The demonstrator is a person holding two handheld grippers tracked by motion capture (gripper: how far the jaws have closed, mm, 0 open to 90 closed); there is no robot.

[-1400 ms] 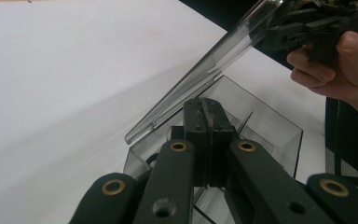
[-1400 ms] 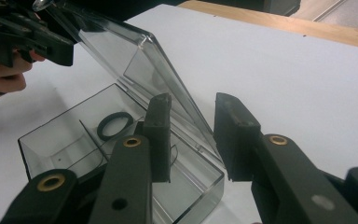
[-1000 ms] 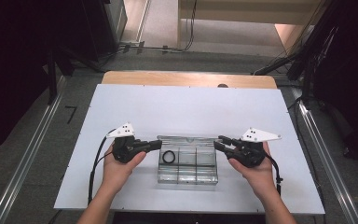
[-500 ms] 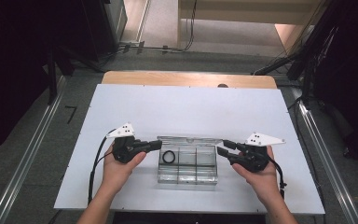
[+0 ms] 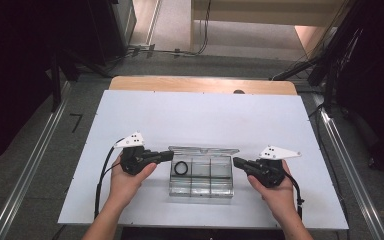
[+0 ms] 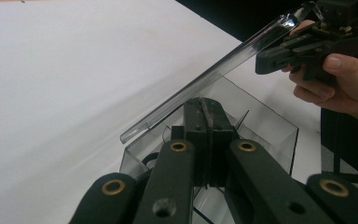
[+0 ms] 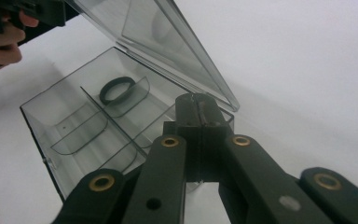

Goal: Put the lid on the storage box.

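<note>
Box point(image 5: 201, 176) btwn grippers, lid up

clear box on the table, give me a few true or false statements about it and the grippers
1. The clear box has its lid raised. True.
2. A black ring lies in one of the box's compartments. True.
3. The ring is held in the left gripper. False: it lies loose in the box, and that gripper's jaws are shut with nothing visible between them.
4. The right gripper has its jaws spread wide. False: the right gripper view shows them closed together.
5. The box sits on bare wood. False: it rests on the white table top.
</note>
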